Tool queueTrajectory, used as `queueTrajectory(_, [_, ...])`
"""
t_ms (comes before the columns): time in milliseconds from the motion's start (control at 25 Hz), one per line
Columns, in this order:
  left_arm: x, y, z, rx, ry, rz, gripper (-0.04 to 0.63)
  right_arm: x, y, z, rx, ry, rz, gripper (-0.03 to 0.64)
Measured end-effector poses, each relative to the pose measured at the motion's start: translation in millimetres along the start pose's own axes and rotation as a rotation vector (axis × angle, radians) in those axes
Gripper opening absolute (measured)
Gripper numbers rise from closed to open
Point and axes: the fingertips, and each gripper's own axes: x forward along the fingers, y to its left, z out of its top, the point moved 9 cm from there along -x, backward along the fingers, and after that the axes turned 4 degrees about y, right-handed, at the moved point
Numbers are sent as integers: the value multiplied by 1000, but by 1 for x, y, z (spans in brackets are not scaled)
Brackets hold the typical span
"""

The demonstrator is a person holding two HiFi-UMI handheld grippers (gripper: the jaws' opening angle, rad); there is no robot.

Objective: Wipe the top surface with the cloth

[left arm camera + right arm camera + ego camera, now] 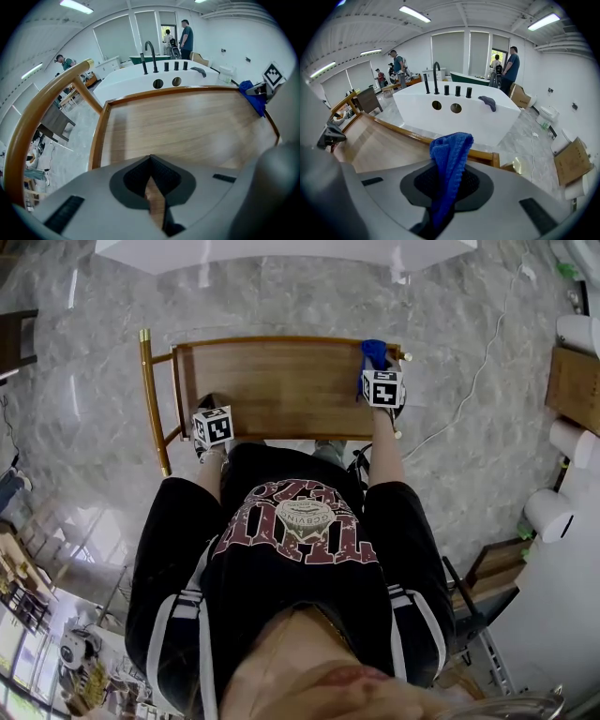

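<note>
A wooden tabletop (281, 385) with a raised rim lies in front of me, seen again in the left gripper view (187, 126). My right gripper (377, 362) sits at its far right corner, shut on a blue cloth (373, 352); the cloth (450, 164) sticks up out of the closed jaws in the right gripper view. From the left gripper view the cloth (251, 93) shows at the right edge of the wood. My left gripper (210, 439) hovers at the near left edge of the top, its jaws shut with nothing between them.
A curved wooden rail with a brass tip (148, 395) runs along the table's left side. A white bathtub with black taps (450, 105) stands beyond the table. Cardboard boxes (574, 381) and white rolls sit to the right. People stand in the background.
</note>
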Motion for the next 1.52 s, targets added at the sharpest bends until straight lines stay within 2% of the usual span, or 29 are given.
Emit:
queueTrajectory(600, [5,10,-9,-22,-9,8,48,-7,-9,-7,-37,47,-96,55])
queueTrajectory(800, [6,14,-12,-33,0,21,48,-7,-7,-8,28,26,-53,55])
queueTrajectory(1040, [9,12,-11,-43,8,24,48,-27,-1,-17,35,-10,3,55])
queueTrajectory(1280, [8,16,-17,-55,-17,26,48,-39,-1,-35,51,18,-14,55])
queueTrajectory(1520, [7,13,-16,-70,-27,21,48,-40,-9,-58,1,88,-58,55])
